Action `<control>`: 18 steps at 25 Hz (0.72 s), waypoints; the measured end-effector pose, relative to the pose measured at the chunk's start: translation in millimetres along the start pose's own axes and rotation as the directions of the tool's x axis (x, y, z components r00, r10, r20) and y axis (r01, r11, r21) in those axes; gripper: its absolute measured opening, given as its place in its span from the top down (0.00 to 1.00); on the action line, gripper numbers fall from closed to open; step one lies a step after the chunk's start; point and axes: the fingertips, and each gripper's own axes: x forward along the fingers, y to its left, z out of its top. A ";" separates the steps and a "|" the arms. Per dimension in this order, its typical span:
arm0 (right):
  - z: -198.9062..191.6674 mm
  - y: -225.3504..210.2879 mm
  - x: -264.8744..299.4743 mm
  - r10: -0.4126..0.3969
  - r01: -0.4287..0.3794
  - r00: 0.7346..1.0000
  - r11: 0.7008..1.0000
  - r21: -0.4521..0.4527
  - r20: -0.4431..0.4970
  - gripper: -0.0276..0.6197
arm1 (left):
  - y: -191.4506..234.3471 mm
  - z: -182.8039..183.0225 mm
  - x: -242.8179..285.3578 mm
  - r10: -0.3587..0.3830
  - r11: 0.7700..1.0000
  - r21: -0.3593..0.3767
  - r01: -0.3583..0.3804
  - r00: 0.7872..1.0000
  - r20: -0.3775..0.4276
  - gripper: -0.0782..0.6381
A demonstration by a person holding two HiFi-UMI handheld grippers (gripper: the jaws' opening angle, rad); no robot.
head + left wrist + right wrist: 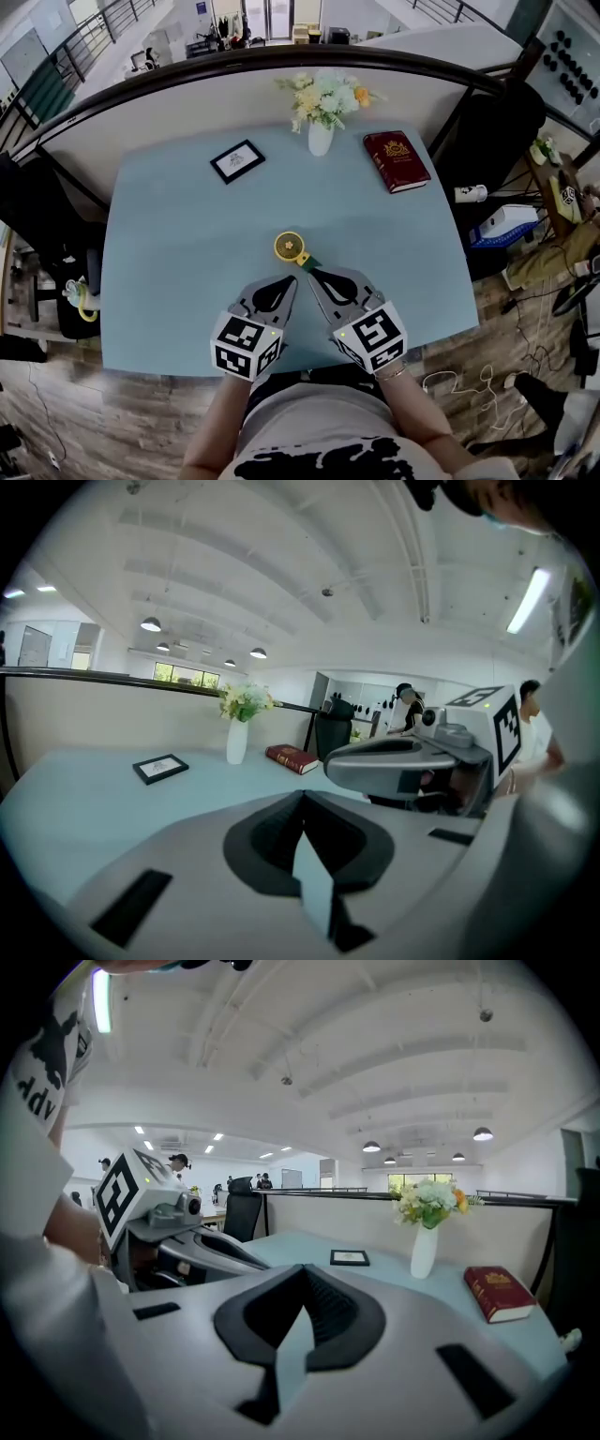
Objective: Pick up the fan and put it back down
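Left gripper (pixel 302 797) and right gripper (pixel 302 1269) had jaws pressed together, empty; only the head view showed the yellow fan (pixel 289 247).

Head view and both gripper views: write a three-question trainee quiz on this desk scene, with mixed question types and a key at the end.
1. True or false: the right gripper holds the fan.
2. In the head view, what lies right of the vase? A laptop; B red book; C mug.
3. Fill in: the left gripper has its jaws ____.
Key: 1 false, its jaws are shut on nothing; 2 B; 3 shut.
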 end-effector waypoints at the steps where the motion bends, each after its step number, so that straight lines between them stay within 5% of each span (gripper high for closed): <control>1: -3.0 2.3 -1.8 0.005 -0.005 1.000 1.000 0.010 0.000 0.95 | -2.3 -1.6 0.0 -0.004 1.000 0.010 0.004 1.000 -0.006 0.88; 18: -25.3 14.9 -9.3 0.055 -0.053 0.998 0.997 0.057 -0.033 0.95 | -2.2 -12.5 -4.2 0.052 0.999 0.016 -0.051 0.997 -0.048 0.88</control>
